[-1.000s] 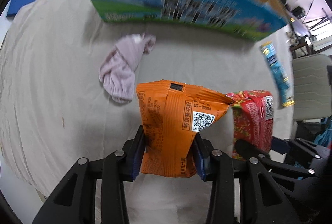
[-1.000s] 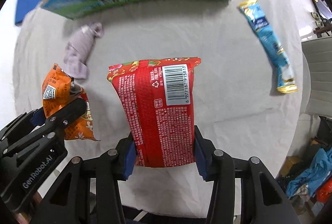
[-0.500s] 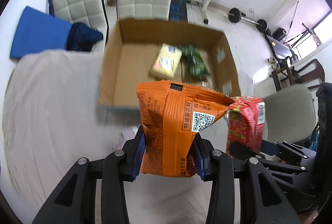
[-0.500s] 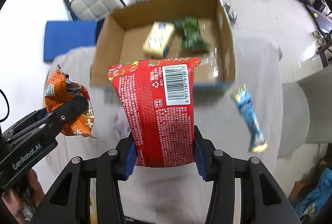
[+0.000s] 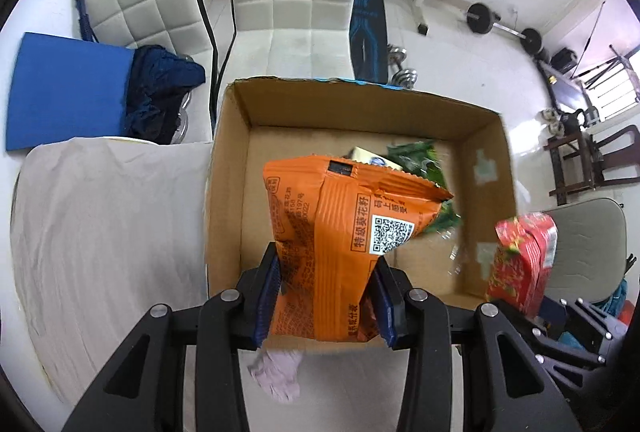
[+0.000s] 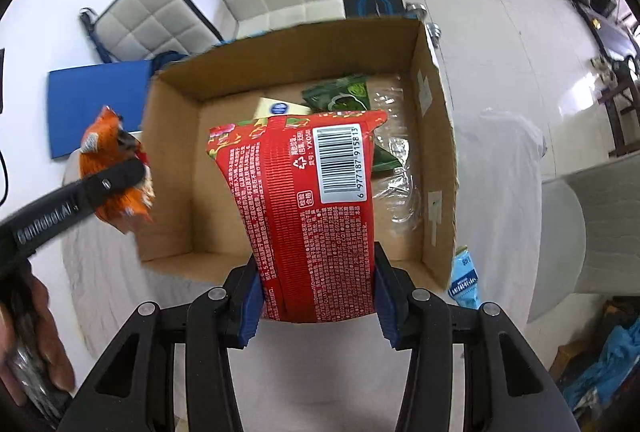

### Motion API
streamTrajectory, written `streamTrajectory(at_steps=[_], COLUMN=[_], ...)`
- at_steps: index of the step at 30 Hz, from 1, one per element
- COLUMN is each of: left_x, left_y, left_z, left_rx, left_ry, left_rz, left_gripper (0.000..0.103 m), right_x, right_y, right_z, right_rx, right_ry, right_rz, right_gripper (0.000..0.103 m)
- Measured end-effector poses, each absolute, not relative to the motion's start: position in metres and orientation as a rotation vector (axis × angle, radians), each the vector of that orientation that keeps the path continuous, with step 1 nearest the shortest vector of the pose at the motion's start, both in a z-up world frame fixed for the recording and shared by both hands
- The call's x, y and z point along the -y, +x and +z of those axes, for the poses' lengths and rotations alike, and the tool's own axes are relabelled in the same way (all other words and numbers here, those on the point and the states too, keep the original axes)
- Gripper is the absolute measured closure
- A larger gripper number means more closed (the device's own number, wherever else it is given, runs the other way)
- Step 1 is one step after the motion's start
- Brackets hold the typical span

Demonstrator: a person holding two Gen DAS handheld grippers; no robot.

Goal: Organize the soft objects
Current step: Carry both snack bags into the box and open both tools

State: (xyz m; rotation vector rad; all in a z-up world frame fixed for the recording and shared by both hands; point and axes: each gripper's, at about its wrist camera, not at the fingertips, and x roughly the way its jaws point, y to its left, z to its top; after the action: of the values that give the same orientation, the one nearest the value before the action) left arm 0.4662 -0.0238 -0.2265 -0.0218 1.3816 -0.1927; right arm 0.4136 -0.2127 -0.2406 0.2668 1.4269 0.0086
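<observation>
Left wrist view: the left gripper [image 5: 326, 302] has its blue pads pressed into the lower part of an orange snack bag [image 5: 340, 252], which hangs above the near-left part of an open cardboard box [image 5: 228, 192]. The right wrist view shows the right gripper [image 6: 316, 298] clamped in the same way on a red snack bag [image 6: 308, 216], held above the middle of the box. Both packets are pinched tight enough that the film buckles between the jaws. On the box floor lie a pale yellow packet [image 6: 280, 110] and a green packet [image 6: 340, 98], so the sorting looks partly done. The step in hand appears to be the carry and drop: both bags are over the box mouth and not yet released. Next, each packet probably needs to be lowered a little inside the walls and the jaws parted, with the orange one kept clear of the near-left wall so it does not catch on the rim. A lilac cloth [image 5: 278, 372] on the grey table cover [image 5: 100, 232] and a light blue sachet [image 6: 464, 278] beside the box are likely left to collect.
</observation>
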Motion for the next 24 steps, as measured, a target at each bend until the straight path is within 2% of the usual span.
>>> streamTrajectory(at_steps=[10,20,21,23,24], left_x=[0.020,0.031,0.032,0.032,0.032], left_y=[0.534,0.555,0.557,0.561,0.562], left_z=[-0.310,-0.338,-0.338,-0.339,-0.337], left_rx=[-1.528,-1.567,-1.576,-1.594,-1.594], left_ry=[0.102,0.171,0.179,0.168,0.149], left_rz=[-0.145,-0.142,-0.135,-0.131,-0.135], left_gripper=[0.065,0.062,0.062,0.062,0.062], right_x=[0.222,0.214,0.212,0.209,0.207], right_y=[0.443,0.451,0.452,0.454,0.455], right_z=[-0.327,-0.361,-0.363,-0.367,-0.366], right_rx=[-1.563,-1.637,-1.652,-1.661,-1.650], right_ry=[0.254,0.194,0.191,0.174,0.171], right_rz=[-0.067,-0.091,-0.095,-0.097,-0.096], right_gripper=[0.053,0.052,0.050,0.037,0.028])
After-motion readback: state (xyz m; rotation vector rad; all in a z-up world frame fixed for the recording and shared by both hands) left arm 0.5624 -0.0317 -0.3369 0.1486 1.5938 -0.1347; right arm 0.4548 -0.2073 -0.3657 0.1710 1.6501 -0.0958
